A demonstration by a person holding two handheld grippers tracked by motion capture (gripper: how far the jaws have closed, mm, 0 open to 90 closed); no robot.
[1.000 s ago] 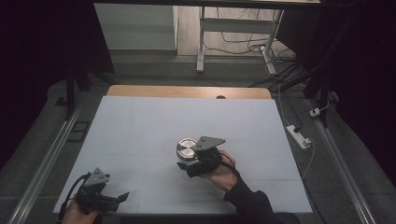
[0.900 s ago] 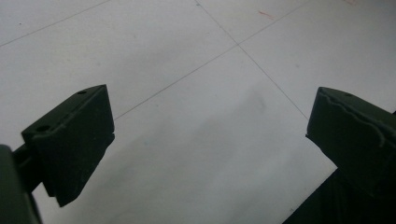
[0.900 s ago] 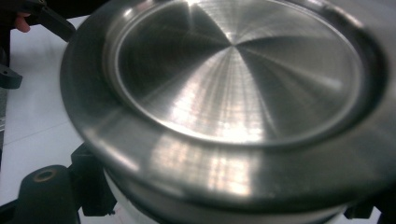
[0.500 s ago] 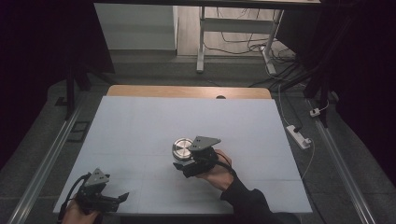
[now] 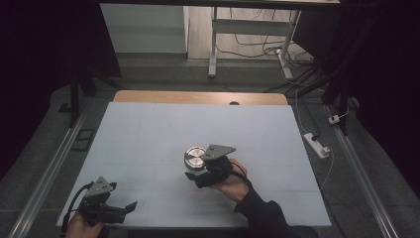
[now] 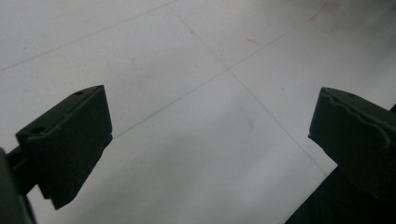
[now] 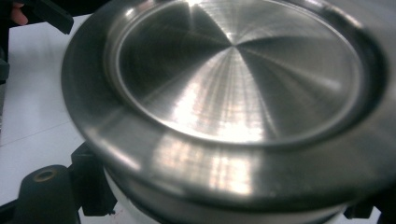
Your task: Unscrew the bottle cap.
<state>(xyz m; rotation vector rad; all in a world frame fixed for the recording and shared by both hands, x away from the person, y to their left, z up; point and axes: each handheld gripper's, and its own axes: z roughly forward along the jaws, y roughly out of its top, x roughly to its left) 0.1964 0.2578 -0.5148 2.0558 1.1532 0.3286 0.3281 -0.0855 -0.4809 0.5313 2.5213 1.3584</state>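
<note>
Right gripper point(image 5: 194, 171) clamped around steel-lidded round container point(image 5: 195, 156) mid-table, left gripper point(image 5: 128, 209) wide apart, empty, near front-left corner

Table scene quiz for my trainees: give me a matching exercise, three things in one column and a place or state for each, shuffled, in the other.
Things:
1. left gripper
2. right gripper
3. metal tin

Places or states:
A. round and shiny, near the middle of the white table, held between fingers
B. open over bare table at the near left corner
C. shut on something near the table's middle

Pairs: 1-B, 2-C, 3-A
</note>
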